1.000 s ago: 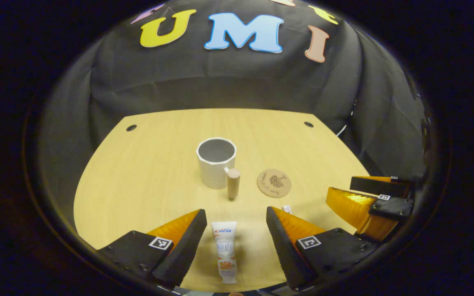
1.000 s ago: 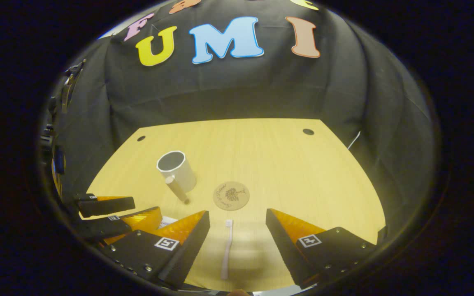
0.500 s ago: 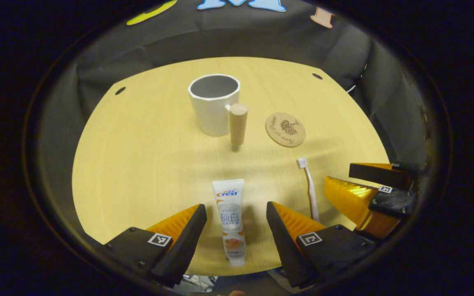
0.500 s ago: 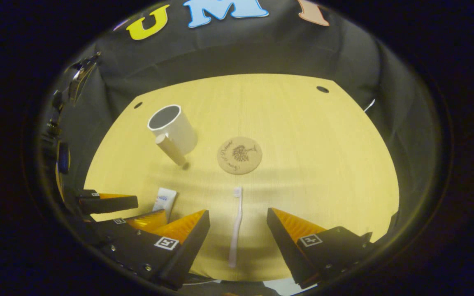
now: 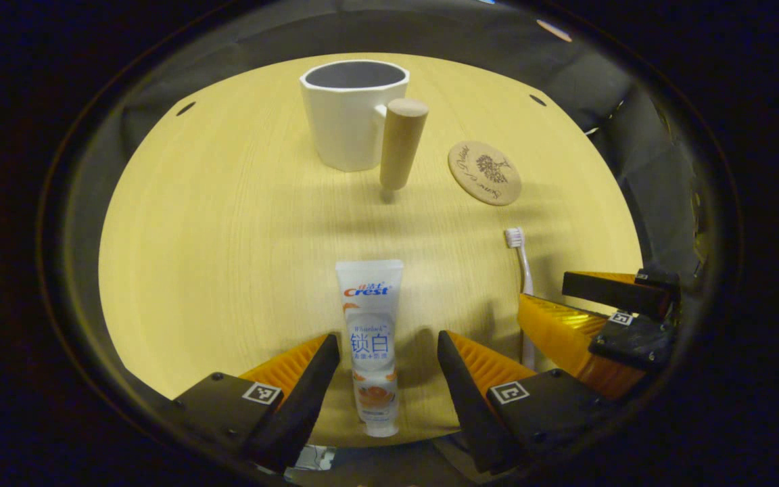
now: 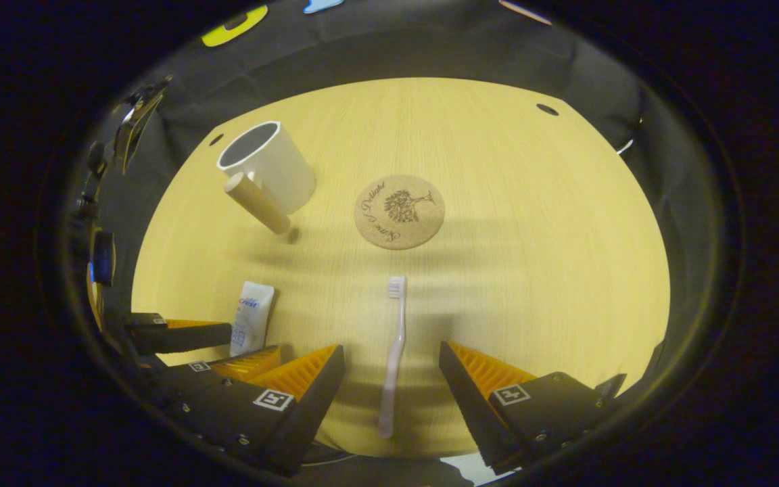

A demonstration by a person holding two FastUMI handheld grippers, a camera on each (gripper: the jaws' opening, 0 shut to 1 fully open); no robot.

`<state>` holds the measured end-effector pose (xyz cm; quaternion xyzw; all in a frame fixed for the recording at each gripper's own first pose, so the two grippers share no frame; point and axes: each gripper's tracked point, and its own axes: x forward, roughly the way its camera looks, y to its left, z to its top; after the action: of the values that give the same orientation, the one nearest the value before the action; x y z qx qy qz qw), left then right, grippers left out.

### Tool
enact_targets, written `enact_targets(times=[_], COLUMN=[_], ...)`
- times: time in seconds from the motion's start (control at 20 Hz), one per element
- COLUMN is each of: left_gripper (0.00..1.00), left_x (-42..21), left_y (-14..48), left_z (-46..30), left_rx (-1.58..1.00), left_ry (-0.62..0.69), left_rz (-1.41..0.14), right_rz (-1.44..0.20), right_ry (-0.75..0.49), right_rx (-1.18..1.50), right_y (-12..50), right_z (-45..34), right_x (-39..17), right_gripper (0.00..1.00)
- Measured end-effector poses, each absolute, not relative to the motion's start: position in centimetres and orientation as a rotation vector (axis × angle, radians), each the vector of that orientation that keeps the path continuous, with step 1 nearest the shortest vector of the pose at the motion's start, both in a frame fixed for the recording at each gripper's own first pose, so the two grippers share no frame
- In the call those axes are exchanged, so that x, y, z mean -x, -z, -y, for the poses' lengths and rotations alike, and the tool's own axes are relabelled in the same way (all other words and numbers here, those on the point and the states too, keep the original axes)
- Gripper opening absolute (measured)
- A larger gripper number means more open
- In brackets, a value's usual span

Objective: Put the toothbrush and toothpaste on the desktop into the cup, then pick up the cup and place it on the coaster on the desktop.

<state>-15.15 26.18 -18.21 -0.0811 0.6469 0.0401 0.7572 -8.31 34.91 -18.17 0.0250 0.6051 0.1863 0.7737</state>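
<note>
Toothpaste (image 5: 370, 338) flat on the surface (image 5: 227, 257), lying near its front edge with the cap end toward that edge, and the left gripper (image 5: 384, 379) is right over it, jaws spread wide, one finger on each side of the tube, neither one touching. Nothing held there. Over to the toothbrush (image 6: 393, 352): it lies flat too, bristle head pointing toward the middle of the surface, handle running back toward the front edge, and the right gripper (image 6: 389, 385) straddles the handle with its jaws wide apart and a clear gap on both sides, so nothing gripped here either. In the left gripper view the toothbrush (image 5: 521, 270) sits off beside the toothpaste, its handle disappearing behind the right gripper's orange finger (image 5: 558, 338). Farther back, the white cup (image 5: 352, 111) stands upright toward the rear of the surface, mouth open, its wooden peg handle (image 5: 401, 143) sticking out toward the front. Just beside it, apart from it, the round cork coaster (image 5: 485, 172) lies flat and bare. In the right gripper view the cup (image 6: 269, 166) is toward the back left corner, the coaster (image 6: 399, 212) near the middle, and the toothpaste (image 6: 251, 316) pokes out by the left gripper's fingers (image 6: 180, 335) at the front left.
</note>
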Motion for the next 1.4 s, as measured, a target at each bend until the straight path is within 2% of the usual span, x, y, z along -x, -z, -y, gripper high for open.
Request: enact_targets(times=[0.15, 0.25, 0.3, 0.4, 0.45, 0.5, 0.55, 0.6, 0.65, 0.7, 0.75, 0.85, 0.9, 0.95, 1.0, 1.15, 1.25, 1.3, 1.35, 1.4], left_gripper=[0.96, 0.92, 0.93, 0.92, 0.84, 0.76, 0.68, 0.63, 0.65, 0.65, 0.59, 0.52, 0.53, 0.48, 0.43, 0.39, 0.39, 0.39, 0.35, 0.35], left_x=[15.1, 15.4, 15.6, 15.5, 15.5, 15.6, 15.6, 15.7, 15.7, 15.7, 15.6, 15.7, 15.8, 15.4, 15.6, 15.6, 15.7, 15.7, 15.7, 15.7], left_y=[18.7, 19.1, 19.2, 19.3, 19.4, 19.4, 19.5, 19.4, 19.4, 19.4, 19.5, 19.5, 19.7, 19.7, 19.5, 19.6, 19.7, 19.7, 19.7, 19.7], left_z=[-26.4, -26.3, -26.7, -26.9, -27.0, -27.2, -27.5, -27.6, -27.7, -27.7, -27.8, -27.6, -27.8, -27.7, -27.8, -27.8, -27.8, -27.8, -27.8, -27.7], left_rx=[0.170, 0.180, 0.173, 0.162, 0.164, 0.161, 0.157, 0.159, 0.155, 0.160, 0.157, 0.147, 0.139, 0.139, 0.131, 0.122, 0.113, 0.117, 0.112, 0.109], left_ry=[-0.089, -0.090, -0.099, -0.102, -0.106, -0.113, -0.124, -0.127, -0.130, -0.139, -0.135, -0.134, -0.139, -0.149, -0.140, -0.134, -0.126, -0.130, -0.126, -0.119], left_rz=[-1.437, -1.458, -1.465, -1.462, -1.465, -1.467, -1.467, -1.471, -1.464, -1.472, -1.466, -1.472, -1.476, -1.471, -1.472, -1.470, -1.471, -1.469, -1.468, -1.465], right_rz=[-1.361, -1.389, -1.401, -1.432, -1.446, -1.458, -1.466, -1.477, -1.483, -1.476, -1.475, -1.487, -1.510, -1.510, -1.511, -1.507, -1.493, -1.479, -1.501, -1.497], right_ry=[-0.420, -0.409, -0.408, -0.402, -0.403, -0.408, -0.398, -0.396, -0.393, -0.388, -0.389, -0.357, -0.358, -0.364, -0.367, -0.388, -0.411, -0.374, -0.385, -0.394], right_rx=[-0.049, -0.046, -0.057, -0.059, -0.061, -0.063, -0.061, -0.068, -0.064, -0.050, -0.048, -0.034, -0.037, -0.036, -0.037, -0.014, 0.014, -0.034, -0.034, -0.038], right_y=[18.9, 19.1, 19.3, 19.7, 19.8, 19.8, 20.1, 20.2, 20.3, 20.3, 20.4, 20.4, 20.6, 20.6, 20.5, 20.6, 20.6, 21.6, 20.6, 20.4], right_z=[-35.4, -35.3, -35.4, -35.6, -35.7, -35.9, -35.8, -36.0, -36.0, -35.8, -35.8, -35.1, -35.1, -35.0, -35.0, -34.9, -34.8, -35.3, -35.1, -35.0], right_x=[9.1, 9.3, 9.4, 9.8, 10.0, 10.2, 10.4, 10.5, 10.7, 10.5, 10.5, 10.5, 10.9, 10.8, 10.9, 11.2, 11.2, 10.9, 11.5, 11.3], right_gripper=[0.89, 0.89, 0.82, 0.80, 0.75, 0.66, 0.70, 0.59, 0.54, 0.55, 0.51, 0.53, 0.32, 0.28, 0.31, 0.30, 0.31, 0.31, 0.07, 0.10])
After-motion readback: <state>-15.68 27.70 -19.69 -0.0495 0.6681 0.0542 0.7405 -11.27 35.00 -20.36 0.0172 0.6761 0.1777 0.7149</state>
